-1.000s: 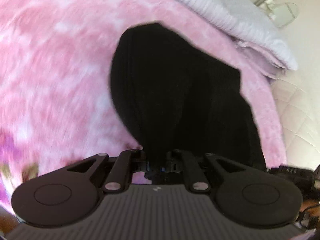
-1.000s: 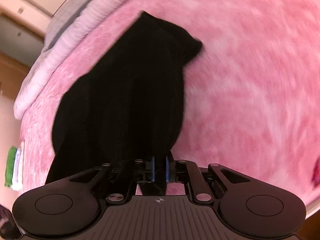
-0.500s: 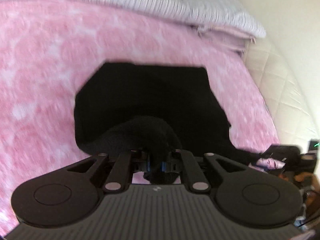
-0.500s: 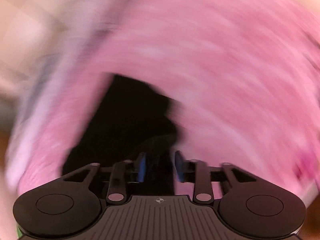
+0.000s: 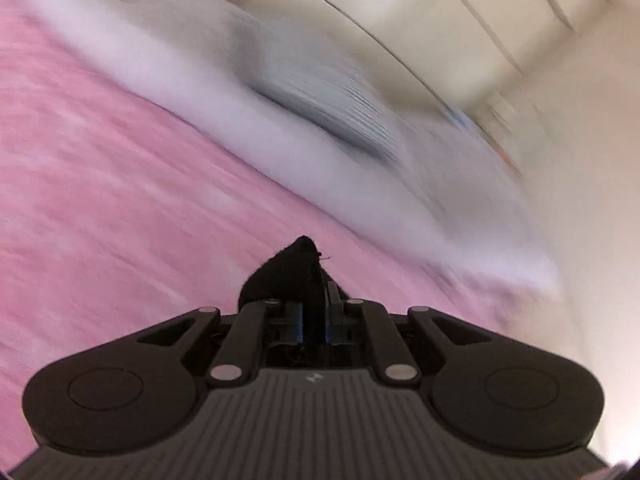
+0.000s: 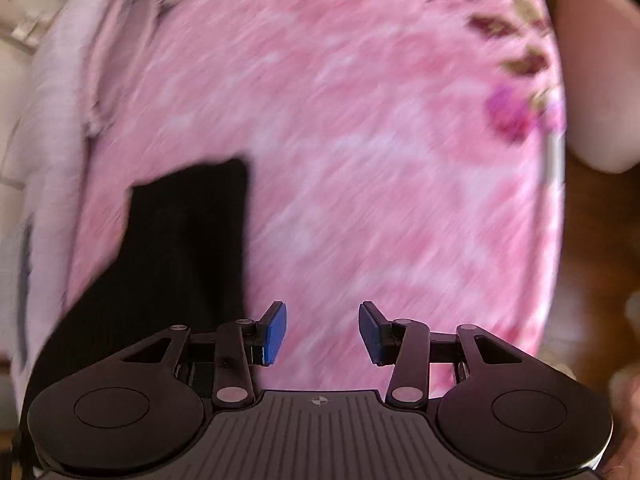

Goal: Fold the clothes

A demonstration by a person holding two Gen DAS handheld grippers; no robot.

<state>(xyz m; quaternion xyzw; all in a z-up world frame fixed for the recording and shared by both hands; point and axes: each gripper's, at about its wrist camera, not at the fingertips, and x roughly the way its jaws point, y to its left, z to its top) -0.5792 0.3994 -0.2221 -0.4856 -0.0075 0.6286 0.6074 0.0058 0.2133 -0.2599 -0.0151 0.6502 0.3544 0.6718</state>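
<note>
Left gripper (image 5: 313,322) pinches a corner of the black knit garment (image 6: 180,248); right gripper (image 6: 322,332) hangs spread and empty.
The garment lies on the pink mottled bedspread (image 6: 360,160) at the right gripper's ten o'clock; best to carry the pinched corner low across it and align the edges before letting go.

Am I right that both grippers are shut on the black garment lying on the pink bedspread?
Not quite: only the left gripper is shut on the black garment. The right wrist view shows the right gripper with jaws wide apart, empty above the pink bedspread.
</note>
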